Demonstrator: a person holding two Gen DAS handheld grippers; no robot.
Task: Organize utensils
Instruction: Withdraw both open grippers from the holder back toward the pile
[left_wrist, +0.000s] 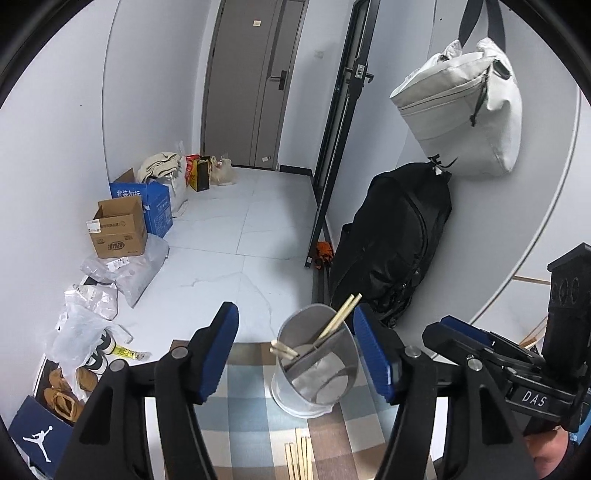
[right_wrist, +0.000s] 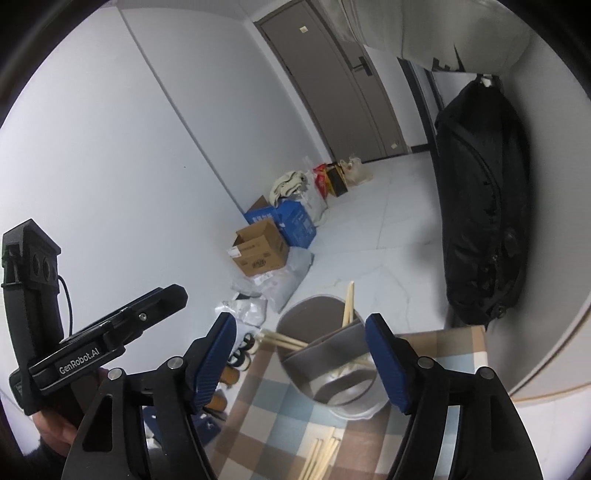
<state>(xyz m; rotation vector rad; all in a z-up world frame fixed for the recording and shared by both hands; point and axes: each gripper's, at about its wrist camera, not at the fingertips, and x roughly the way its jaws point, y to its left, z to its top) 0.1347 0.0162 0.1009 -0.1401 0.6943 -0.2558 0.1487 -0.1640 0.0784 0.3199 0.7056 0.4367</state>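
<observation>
While both tongs gape empty, holder (left_wrist: 317, 363) sits near table edge (left_wrist: 255, 344).

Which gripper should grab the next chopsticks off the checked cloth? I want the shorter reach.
Probably the left gripper: both are open and empty, but the loose chopsticks lie directly between its fingers, while under the right gripper they sit slightly off-centre. The difference is small.

Loose chopsticks (left_wrist: 299, 458) run off the bottom edge; box labels (left_wrist: 118, 248) unreadable.

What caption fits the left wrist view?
Open left gripper facing a divided holder with chopsticks, more chopsticks lying on the checked cloth.
</observation>
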